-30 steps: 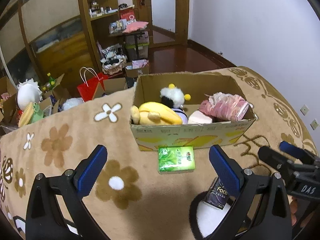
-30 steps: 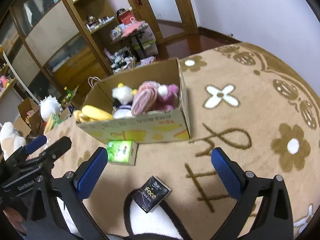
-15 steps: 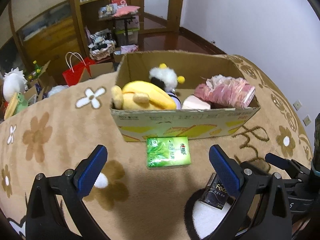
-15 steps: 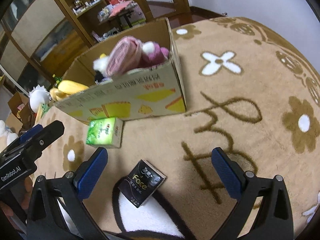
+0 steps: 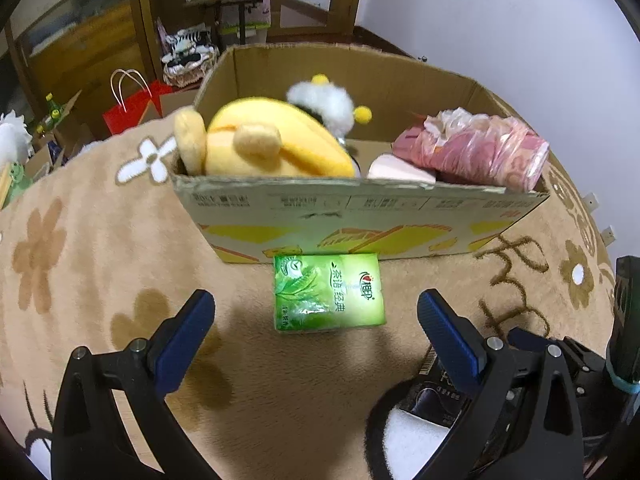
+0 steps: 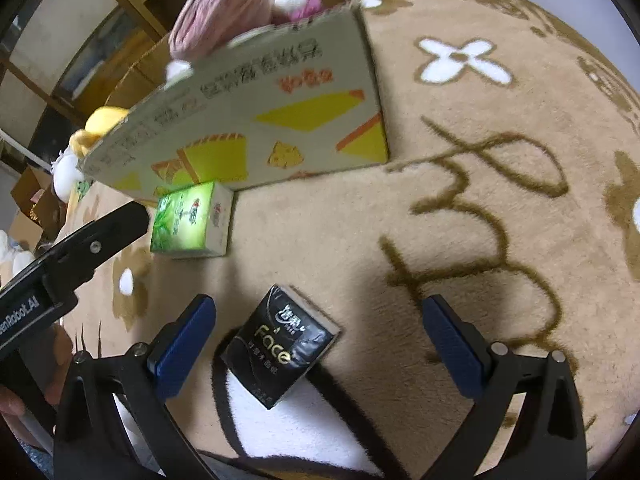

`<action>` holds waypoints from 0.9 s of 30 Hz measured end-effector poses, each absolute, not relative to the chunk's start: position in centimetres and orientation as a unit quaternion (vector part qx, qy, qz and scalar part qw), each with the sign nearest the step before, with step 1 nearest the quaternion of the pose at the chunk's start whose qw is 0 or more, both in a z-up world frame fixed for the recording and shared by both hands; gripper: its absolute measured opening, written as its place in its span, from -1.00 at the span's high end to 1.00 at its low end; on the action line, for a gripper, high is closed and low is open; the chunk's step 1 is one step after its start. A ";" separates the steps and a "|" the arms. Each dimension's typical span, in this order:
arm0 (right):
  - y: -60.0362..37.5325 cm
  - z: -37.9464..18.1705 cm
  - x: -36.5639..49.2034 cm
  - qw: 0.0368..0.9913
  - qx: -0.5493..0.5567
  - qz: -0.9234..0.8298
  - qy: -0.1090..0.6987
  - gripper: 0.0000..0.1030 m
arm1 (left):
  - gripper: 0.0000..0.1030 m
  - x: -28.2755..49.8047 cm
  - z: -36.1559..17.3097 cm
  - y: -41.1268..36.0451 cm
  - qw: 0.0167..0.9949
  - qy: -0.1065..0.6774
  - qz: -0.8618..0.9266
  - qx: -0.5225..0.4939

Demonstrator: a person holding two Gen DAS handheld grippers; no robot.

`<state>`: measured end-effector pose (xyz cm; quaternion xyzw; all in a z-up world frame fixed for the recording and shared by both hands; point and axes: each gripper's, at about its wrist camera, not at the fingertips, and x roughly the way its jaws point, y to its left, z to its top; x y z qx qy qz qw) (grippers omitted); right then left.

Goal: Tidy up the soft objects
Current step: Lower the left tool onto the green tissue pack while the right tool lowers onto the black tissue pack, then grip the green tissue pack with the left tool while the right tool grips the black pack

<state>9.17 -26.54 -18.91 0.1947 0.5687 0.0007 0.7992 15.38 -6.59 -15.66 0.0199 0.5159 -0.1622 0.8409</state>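
Both tongs spread wide, nothing pinched. My left gripper [image 5: 316, 334] hovers over the green tissue pack [image 5: 327, 292], which lies flat on the blanket [image 5: 80, 240], just in front of the cardboard box [image 5: 360, 216], its far edge about touching the box wall. My right gripper [image 6: 318, 346] hovers over the black tissue pack [image 6: 280, 346], further out from the box, skewed relative to my jaws.

Box already holds the yellow plush [image 5: 264, 140], a white fuzzy toy [image 5: 320, 100] and a pink bundle [image 5: 476, 152], and looks fairly full.

Risks, my read:
- soft packs squash or squirt out if pinched off-centre
- black pack's skew means a corner grip and a twist
- left finger may snag the box wall
- both grippers close together near the box, could collide
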 end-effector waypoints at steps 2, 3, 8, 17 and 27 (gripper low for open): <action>-26.1 -19.4 9.3 0.790 0.193 0.011 0.582 -1.00 | -0.94 15.5 -16.2 -6.7 0.836 0.523 -0.164 0.018; -25.9 -19.6 9.4 0.788 0.188 0.011 0.586 -1.00 | -0.94 15.5 -16.4 -6.8 0.836 0.524 -0.165 0.019; -24.8 -20.4 9.8 0.781 0.167 0.005 0.602 -1.00 | -0.94 15.8 -17.3 -7.3 0.830 0.530 -0.173 0.023; -22.8 -20.2 9.9 0.782 0.116 0.002 0.612 -0.36 | -0.94 16.4 -19.0 -7.7 0.821 0.544 -0.171 0.026; -20.3 -20.2 10.1 0.796 0.099 0.012 0.597 0.01 | -0.92 17.0 -20.2 -7.9 0.817 0.553 -0.164 0.033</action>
